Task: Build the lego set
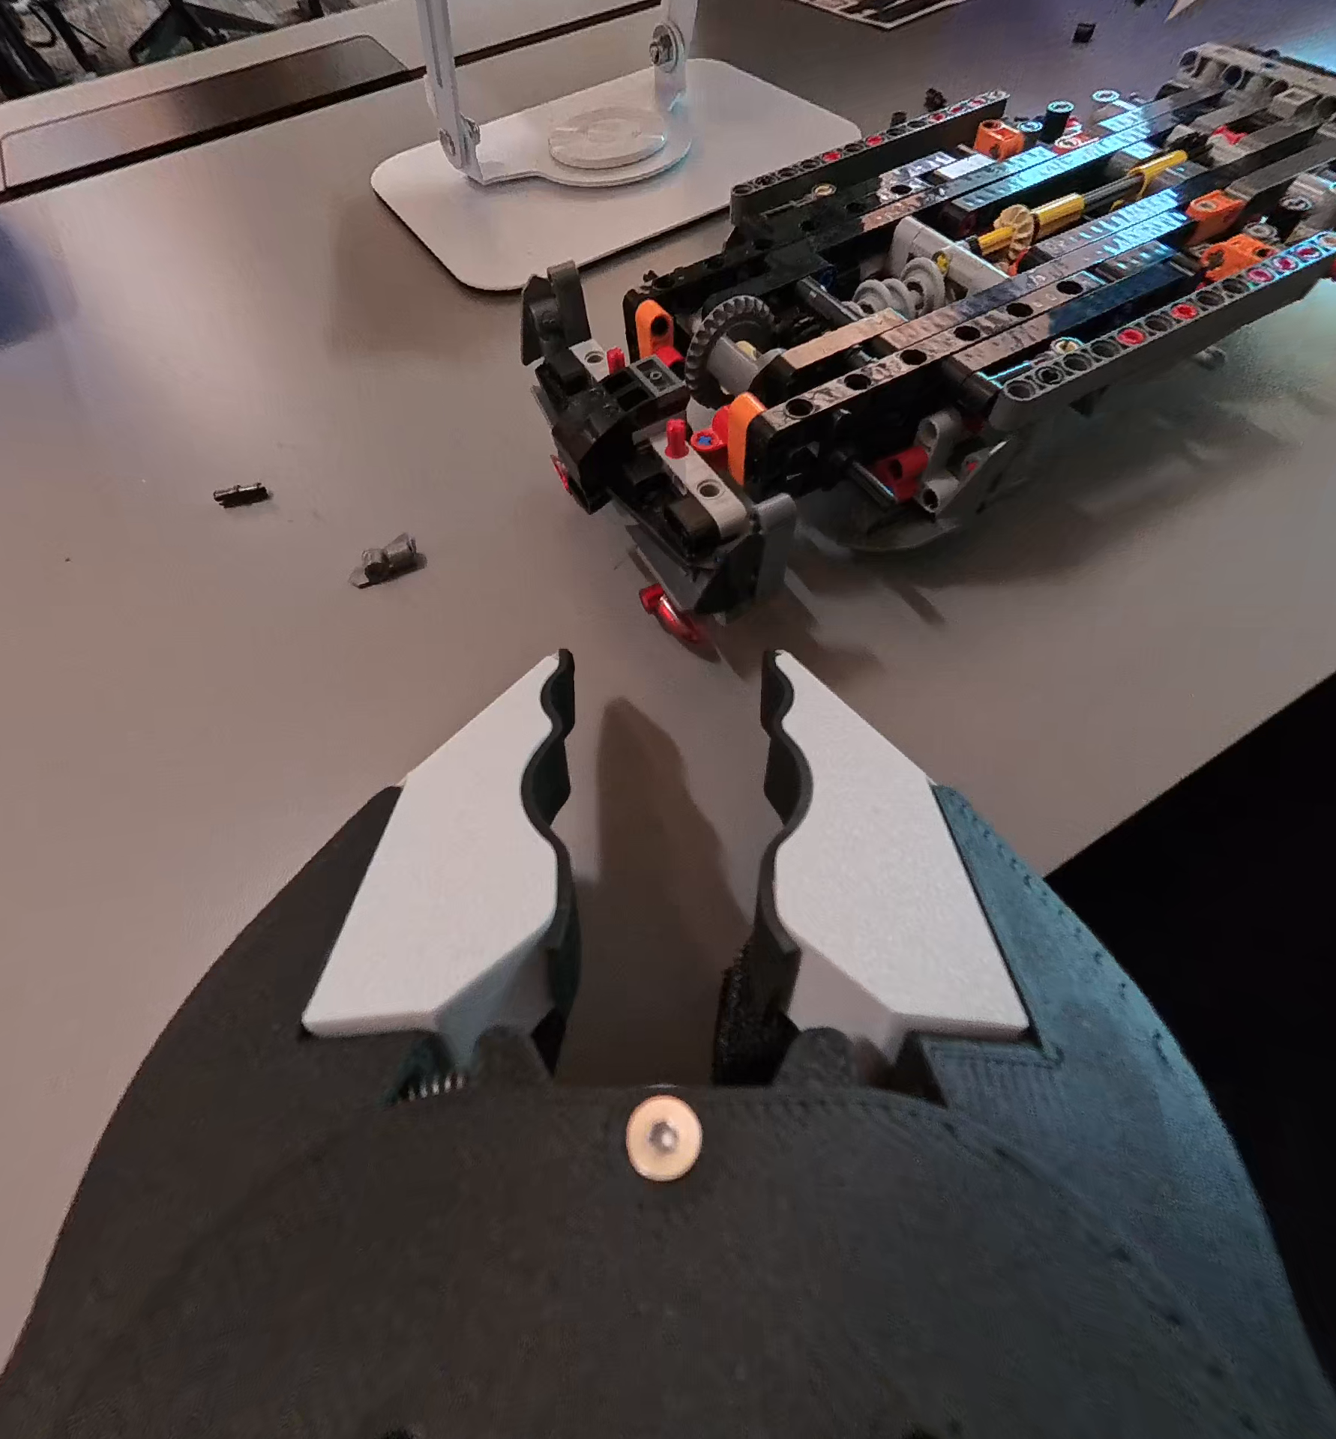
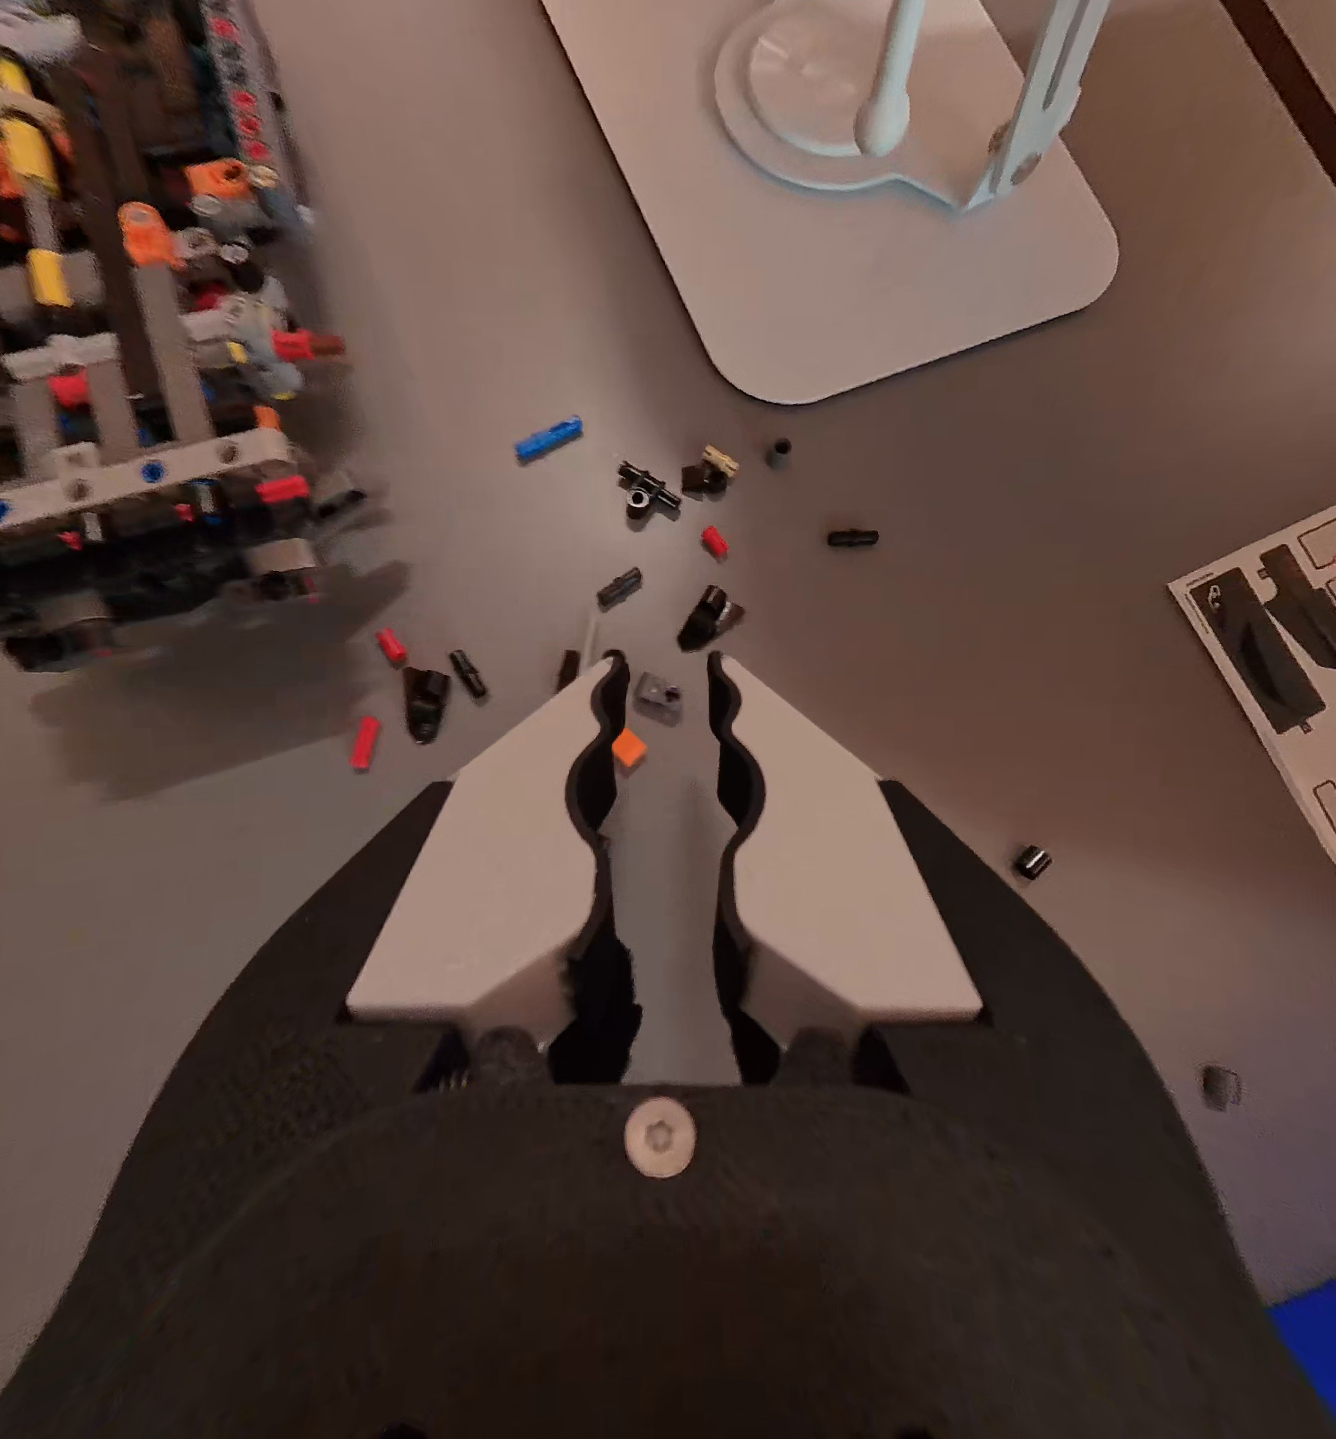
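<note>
The right gripper [image 2: 663, 662] is held partly open and empty above scattered loose pieces. A small grey brick [image 2: 658, 695] is seen directly between its fingertips, with an orange piece [image 2: 628, 751] just nearer, against the left finger; a straight descent is judged sufficient. The left gripper [image 1: 666, 662] is likewise open and empty, with the car chassis [image 1: 922, 327] lying far right of it, its long axis running away to the right.

Blurred lego chassis [image 2: 120, 350] runs off the frame's left edge.
</note>
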Action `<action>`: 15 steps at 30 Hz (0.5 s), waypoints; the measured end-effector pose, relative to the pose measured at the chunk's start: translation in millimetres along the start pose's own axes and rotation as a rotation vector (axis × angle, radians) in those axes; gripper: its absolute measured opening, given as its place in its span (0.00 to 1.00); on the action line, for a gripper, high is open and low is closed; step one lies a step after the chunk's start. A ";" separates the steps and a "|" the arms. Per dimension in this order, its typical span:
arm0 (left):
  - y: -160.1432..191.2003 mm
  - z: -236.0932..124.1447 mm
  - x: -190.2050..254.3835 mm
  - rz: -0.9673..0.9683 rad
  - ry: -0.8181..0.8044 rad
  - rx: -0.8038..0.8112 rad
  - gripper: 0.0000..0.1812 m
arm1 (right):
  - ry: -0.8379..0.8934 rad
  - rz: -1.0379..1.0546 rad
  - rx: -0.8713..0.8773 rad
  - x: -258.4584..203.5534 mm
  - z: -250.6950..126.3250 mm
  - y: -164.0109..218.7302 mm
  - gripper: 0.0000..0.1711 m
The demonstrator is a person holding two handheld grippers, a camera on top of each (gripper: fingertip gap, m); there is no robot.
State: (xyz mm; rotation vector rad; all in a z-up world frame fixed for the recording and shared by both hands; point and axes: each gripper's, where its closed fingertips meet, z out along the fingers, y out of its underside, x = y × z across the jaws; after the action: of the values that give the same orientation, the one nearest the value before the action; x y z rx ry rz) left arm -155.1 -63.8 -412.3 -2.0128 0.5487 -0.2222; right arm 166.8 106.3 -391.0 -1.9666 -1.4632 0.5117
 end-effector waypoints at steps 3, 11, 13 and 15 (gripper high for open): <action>-0.3 0.0 -0.3 -0.006 0.001 0.002 0.25 | -0.001 0.048 -0.034 9.9 14.9 4.3 0.13; -0.1 0.3 0.2 -0.005 0.005 0.001 0.25 | 0.009 0.082 -0.112 10.9 48.0 7.6 0.16; -0.2 0.6 0.6 -0.008 0.014 -0.002 0.26 | 0.007 0.099 -0.107 10.2 50.8 4.9 0.13; -0.4 0.6 0.9 -0.010 0.018 -0.002 0.26 | 0.016 0.096 -0.113 11.5 51.8 3.8 0.09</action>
State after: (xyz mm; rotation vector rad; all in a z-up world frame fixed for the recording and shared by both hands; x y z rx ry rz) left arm -154.0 -63.6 -412.3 -2.0180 0.5509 -0.2462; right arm 140.1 129.6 -430.6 -2.1325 -1.4210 0.4621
